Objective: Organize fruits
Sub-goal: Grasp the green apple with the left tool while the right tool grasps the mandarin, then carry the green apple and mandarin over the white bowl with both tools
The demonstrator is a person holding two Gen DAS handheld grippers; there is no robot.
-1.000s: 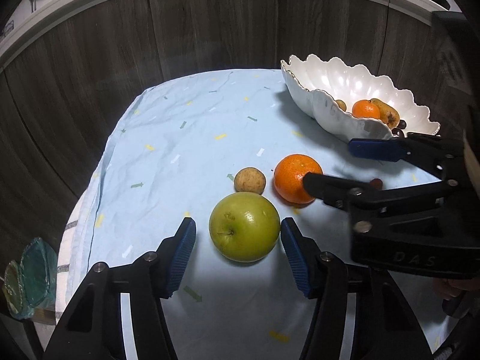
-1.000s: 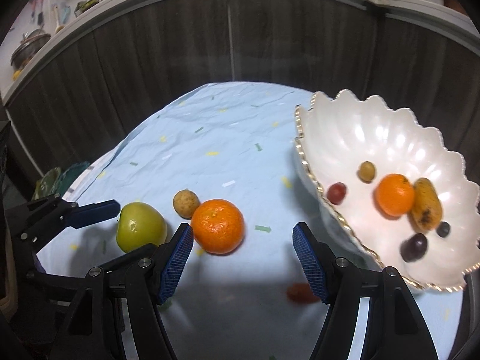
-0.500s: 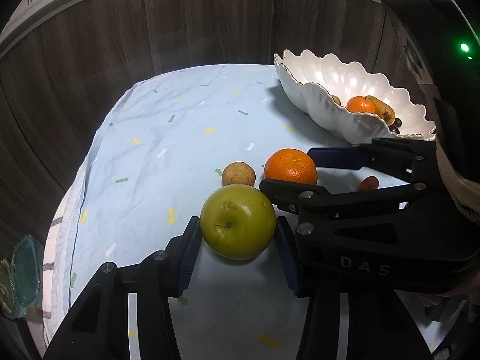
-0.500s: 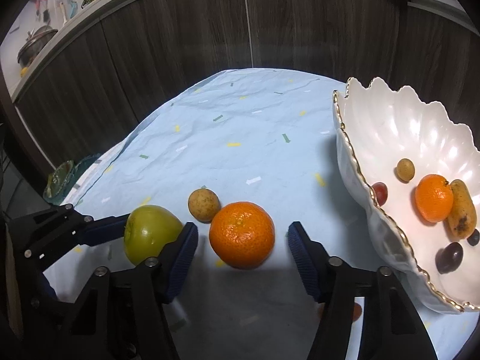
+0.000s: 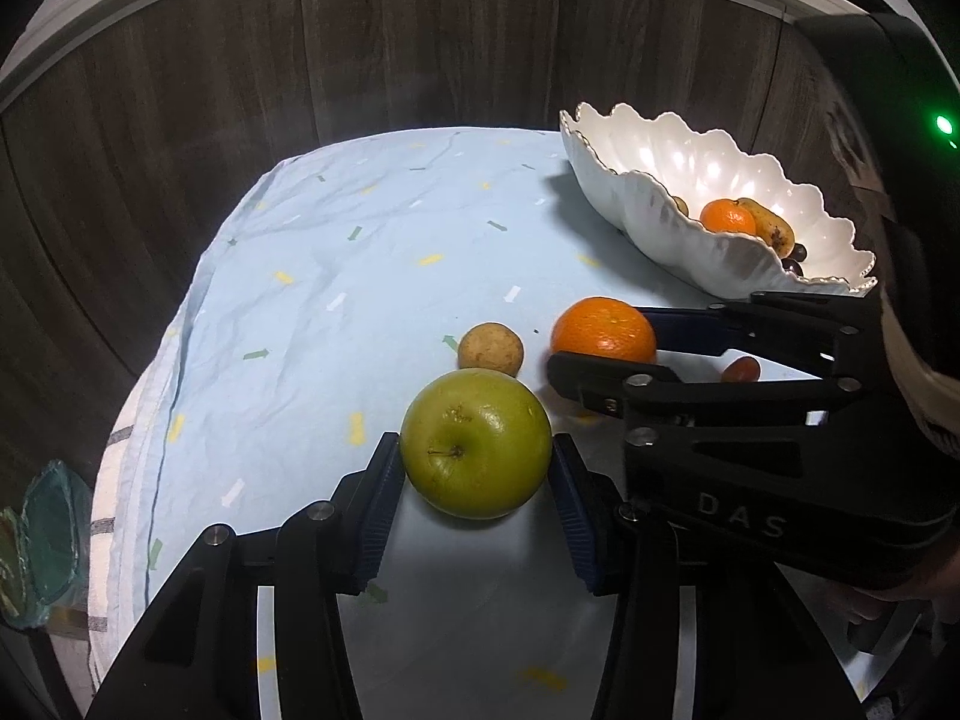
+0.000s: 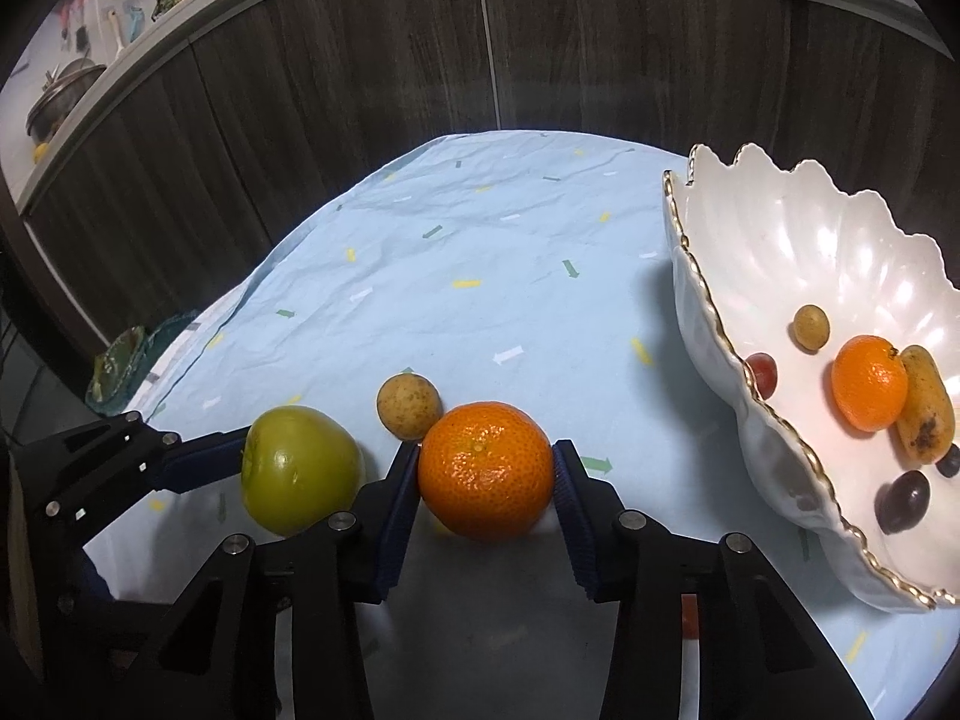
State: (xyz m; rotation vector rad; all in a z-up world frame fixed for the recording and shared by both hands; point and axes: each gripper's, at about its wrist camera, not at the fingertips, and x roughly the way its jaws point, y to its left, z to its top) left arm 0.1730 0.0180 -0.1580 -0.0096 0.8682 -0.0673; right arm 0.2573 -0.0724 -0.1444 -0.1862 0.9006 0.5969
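Observation:
A green apple (image 5: 476, 444) (image 6: 300, 471) rests on the light blue cloth, and my left gripper (image 5: 475, 449) is shut on it, a blue pad against each side. Just to its right, an orange (image 6: 485, 471) (image 5: 603, 330) sits between the pads of my right gripper (image 6: 485, 456). Those jaws are closing, and both pads touch the peel. A small brown fruit (image 5: 490, 349) (image 6: 409, 405) lies loose just behind the two. The white scalloped bowl (image 6: 750, 240) (image 5: 660, 222) stands at the right and holds a smaller orange (image 6: 870, 384) and several other fruits.
A red grape (image 5: 741, 369) lies on the cloth beyond the right gripper's fingers. Dark wood cabinet fronts close off the far side. The cloth's edge (image 5: 180, 324) drops off at the left, with a green object (image 5: 42, 540) below it.
My left jaws closed onto the green apple. My right gripper came in around the orange and its jaws narrowed until the pads met the peel.

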